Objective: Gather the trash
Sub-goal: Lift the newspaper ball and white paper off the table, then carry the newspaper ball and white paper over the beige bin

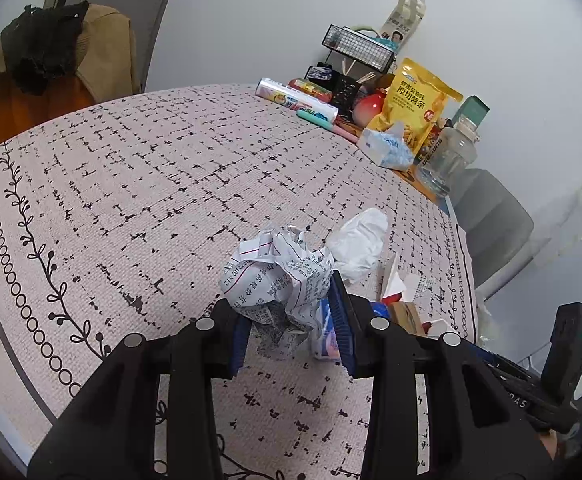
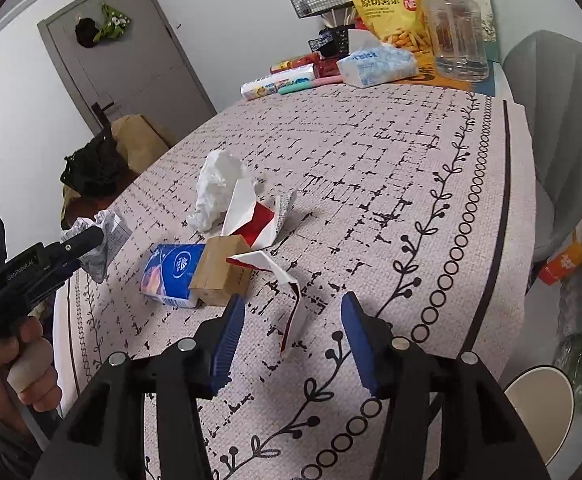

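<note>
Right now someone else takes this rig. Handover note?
Left gripper: jaws shut on the crumpled printed paper, held above the table.
Right gripper: open, empty, hovering over the torn red-and-white carton scrap.
On the table: white tissue wad, opened red-and-white carton, blue tissue pack, small brown box, all clustered near the table's middle.
Done: one paper grabbed. No bin in view.
Left: drop the paper, then collect the rest.

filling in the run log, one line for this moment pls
left gripper: shut on crumpled paper | right gripper: open over torn red carton | white tissue: on table
</note>
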{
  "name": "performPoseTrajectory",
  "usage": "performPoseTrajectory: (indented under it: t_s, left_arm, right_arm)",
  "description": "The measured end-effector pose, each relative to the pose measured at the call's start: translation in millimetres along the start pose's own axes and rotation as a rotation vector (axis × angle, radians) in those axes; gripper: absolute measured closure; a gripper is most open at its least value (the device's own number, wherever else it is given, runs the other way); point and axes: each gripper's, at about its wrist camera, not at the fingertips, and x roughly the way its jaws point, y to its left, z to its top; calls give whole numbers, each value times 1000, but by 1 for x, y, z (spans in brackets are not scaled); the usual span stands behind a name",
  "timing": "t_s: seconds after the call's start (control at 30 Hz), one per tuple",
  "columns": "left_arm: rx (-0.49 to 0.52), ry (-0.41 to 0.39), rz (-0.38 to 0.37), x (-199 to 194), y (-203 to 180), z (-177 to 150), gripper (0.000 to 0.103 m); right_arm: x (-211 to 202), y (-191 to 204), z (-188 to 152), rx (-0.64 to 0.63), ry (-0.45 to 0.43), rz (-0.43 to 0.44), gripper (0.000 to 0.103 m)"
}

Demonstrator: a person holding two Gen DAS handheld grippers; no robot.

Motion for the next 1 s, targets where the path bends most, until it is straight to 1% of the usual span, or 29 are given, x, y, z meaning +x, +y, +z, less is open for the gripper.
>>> performPoseTrajectory:
  t_s: [0.17,0.2,0.27,0.3,0.33,0.47,0.57,0.8,1.0]
  left_arm:
    - [-6,9,-4,2,3,-2,67]
    - [-7,10,-6,2,3,-2,67]
    - [-6,11,-10,2,2,-3,67]
    - [-4,11,-13,1,1,-3,67]
    - [-2,11,-16,1,-1,-3,67]
    - [23,12,-32,5,-14,-1,67]
    - [47,16,-53,8,-30,-1,67]
    - [129,23,-103,15,-78,-2,67]
    - [203,52,-162,24,-124,-9,67]
  right_arm:
    - [10,3,0,-6,18,-17,53]
    - [12,3,0,-9,20,-19,56]
    - [15,4,1,-22,23,-31,83]
    - [18,4,2,-24,43,-26,95]
    - [18,4,2,-26,46,-30,97]
    - [8,6,2,-59,25,-45,98]
    - [-4,0,1,-47,-3,-61,98]
    - [-33,-36,-4,29,-43,-89,98]
    - [-69,-73,-9,94,-103,-142,97]
